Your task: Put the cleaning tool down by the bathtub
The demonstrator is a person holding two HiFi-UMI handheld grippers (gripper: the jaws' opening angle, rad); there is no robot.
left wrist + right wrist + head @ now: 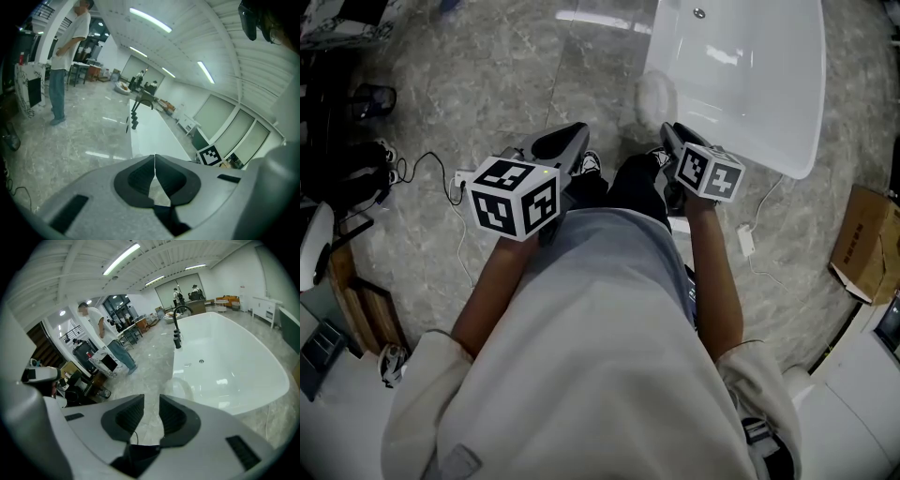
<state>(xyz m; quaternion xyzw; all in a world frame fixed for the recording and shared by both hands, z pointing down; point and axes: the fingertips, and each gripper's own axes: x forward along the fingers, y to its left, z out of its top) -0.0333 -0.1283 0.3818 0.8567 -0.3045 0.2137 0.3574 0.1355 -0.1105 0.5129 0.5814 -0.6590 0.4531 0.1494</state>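
Cable: thin and dark, snaking loose across the floor, which is grey, marbled and glossy, stone by the look of it.
Left gripper: a grey moulded shell with ribbed black pads that meet tip to tip and have nothing in them. It hangs over bare floor, apart from the tub.
Cleaning tool: a pale, rounded, soft-edged thing, fuzzy or translucent, I can't tell which. It's on the floor just beside the tub's near wall, and neither gripper is on it.
Right gripper: the same grey shell and ribbed pads. Its jaws are parted with only floor showing between them, and it's near the tool without touching it.
Bathtub: smooth glossy white, a long oval with a rounded rim. There's a small drain fitting in the basin and a black faucet at the far end.
Cardboard box: brown and flat-sided, well off to the right.
Progress: I'd call the set-down done. All that's left, I'd say, is for the right gripper to draw clear.
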